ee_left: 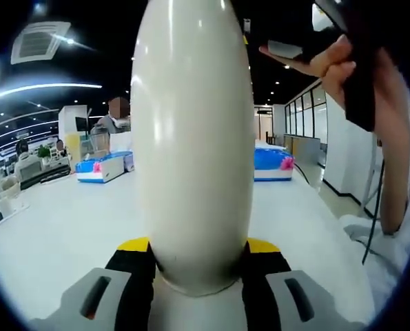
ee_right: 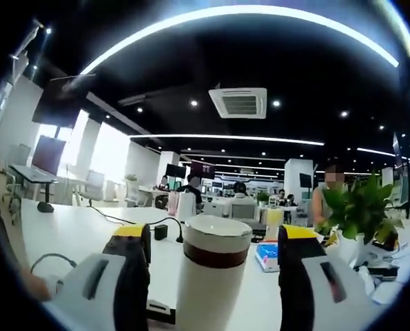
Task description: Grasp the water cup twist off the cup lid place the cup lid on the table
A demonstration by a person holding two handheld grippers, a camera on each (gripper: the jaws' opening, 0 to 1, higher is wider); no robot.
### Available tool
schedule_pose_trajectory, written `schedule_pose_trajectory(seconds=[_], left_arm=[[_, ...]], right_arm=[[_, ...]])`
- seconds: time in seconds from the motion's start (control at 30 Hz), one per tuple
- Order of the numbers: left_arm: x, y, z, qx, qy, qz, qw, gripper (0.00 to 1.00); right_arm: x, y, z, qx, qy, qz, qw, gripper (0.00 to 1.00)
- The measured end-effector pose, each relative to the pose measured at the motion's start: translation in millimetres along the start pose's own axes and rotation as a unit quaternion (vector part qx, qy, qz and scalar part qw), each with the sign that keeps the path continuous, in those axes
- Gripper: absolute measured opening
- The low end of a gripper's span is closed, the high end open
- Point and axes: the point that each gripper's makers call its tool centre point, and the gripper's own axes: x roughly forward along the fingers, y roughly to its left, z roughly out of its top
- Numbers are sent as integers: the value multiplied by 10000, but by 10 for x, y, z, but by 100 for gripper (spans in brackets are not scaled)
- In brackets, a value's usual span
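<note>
Here, left gripper (ee_left: 194,265) clamps water cup (ee_left: 193,138) | right gripper (ee_right: 215,258) spread, straddling lid (ee_right: 217,234)

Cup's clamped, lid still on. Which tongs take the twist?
Right, likely. The right tongs stand open around the water cup's top, lid between them; the left tongs already grip the body.

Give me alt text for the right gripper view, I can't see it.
A white cup with a dark band under its lid stands on a white table between the right gripper's open yellow-tipped jaws, untouched. Behind it are a plant, cables and seated people in an office.
</note>
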Motion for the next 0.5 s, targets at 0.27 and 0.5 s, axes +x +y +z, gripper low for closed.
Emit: schedule_pose_trajectory(seconds=[0.27, 0.5], left_arm=[[-1, -9, 2, 14, -2, -5, 10000, 50], [-5, -13, 0, 16, -5, -14, 10000, 50]], right_arm=[[-10, -13, -12, -45, -37, -32, 10000, 54], [3, 2, -45, 8, 20, 35, 10000, 49]])
